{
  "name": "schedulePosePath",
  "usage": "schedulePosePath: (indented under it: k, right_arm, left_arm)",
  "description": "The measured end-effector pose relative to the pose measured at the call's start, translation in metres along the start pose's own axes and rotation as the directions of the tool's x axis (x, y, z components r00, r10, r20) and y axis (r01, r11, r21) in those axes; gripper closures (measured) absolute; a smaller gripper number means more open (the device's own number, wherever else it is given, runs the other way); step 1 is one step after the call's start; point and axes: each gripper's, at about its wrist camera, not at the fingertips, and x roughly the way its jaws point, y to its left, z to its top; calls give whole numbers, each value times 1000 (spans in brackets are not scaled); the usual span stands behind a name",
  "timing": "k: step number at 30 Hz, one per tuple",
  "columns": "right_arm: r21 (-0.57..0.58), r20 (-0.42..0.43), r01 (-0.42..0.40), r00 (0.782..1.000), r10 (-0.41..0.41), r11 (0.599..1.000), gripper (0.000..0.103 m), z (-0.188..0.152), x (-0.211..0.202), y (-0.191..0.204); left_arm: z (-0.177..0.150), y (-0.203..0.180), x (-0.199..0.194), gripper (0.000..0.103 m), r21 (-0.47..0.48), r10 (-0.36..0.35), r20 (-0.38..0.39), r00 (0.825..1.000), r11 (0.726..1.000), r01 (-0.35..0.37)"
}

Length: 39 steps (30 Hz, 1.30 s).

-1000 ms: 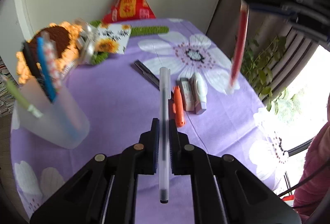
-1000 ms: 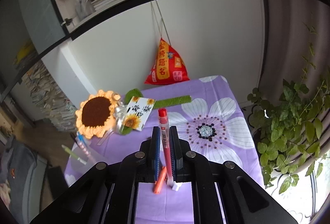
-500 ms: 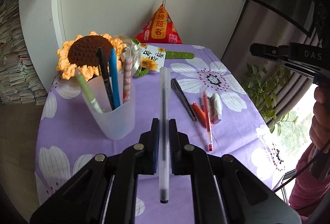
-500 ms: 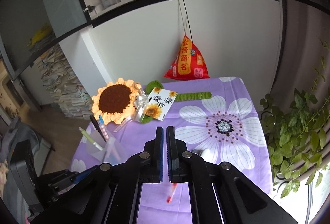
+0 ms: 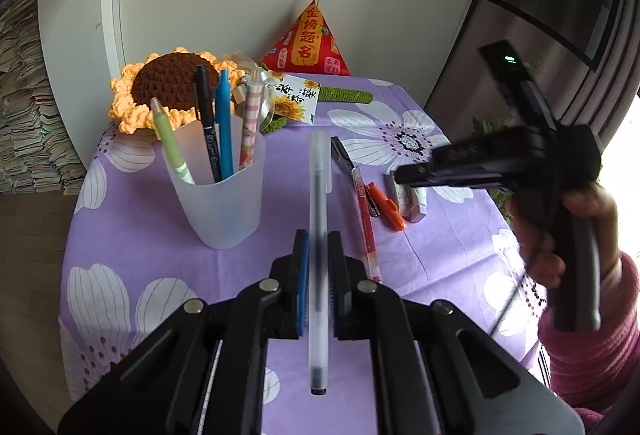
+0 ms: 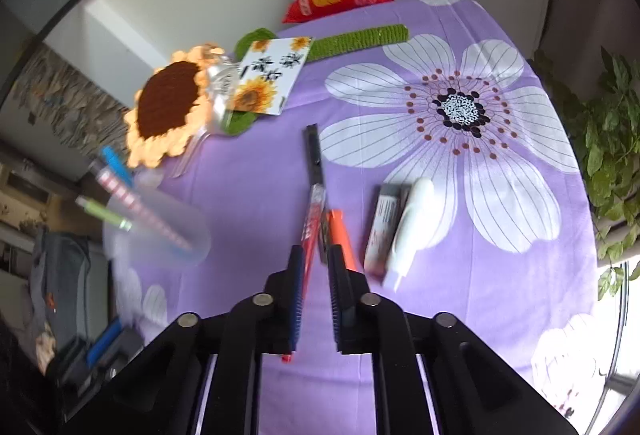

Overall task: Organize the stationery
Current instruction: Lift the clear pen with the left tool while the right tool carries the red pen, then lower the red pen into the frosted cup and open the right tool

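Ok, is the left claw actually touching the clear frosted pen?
Touching. The left wrist view shows the left claw shut on the clear frosted pen, with both pads against its barrel and the pen held above the tablecloth.

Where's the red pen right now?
The red pen lies on the purple tablecloth, right of the pen cup, beside the orange marker.

Red triangular pouch (image 5: pixel 307 45): a yellow panel down its middle reads 金榜題名 in red characters; the small side patches are too tiny to read.
White sunflower card (image 5: pixel 295 99): black brush characters, not clear enough to read.
Red pen (image 5: pixel 365 211): fine print, unreadable.
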Motion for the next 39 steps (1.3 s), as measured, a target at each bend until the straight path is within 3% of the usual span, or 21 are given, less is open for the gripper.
schedulePosePath:
  k: [3,6,18,20,31,39]
  right_arm:
    - [8,-28,6,1000,-6,1000,76,10,18,7]
    - [-9,-65,2,998,-3,1000,76,15,32,17]
    - [-48,-85,205,974,-208,978,76,31,72,35]
    - [-51,-84,223,970,-226,974,90,31,75,33]
    - [-84,69,122,991,-116,989,92,11,6,43]
    - [-210,257,41,966,15,977,92,3,-65,95]
  left_arm:
    - [-4,4,-5,96,-5,4,5,1000,1000,-4]
    - [-6,9,-6,96,-12,5,1,1000,1000,-5]
    - [-8,12,-4,96,-6,-22,-2,1000,1000,22]
    - [-8,13,-4,96,-8,-23,-3,1000,1000,23]
    - [-9,17,-4,96,-24,-29,-1,1000,999,29]
    - [-9,24,-19,96,-45,-2,33,999,999,4]
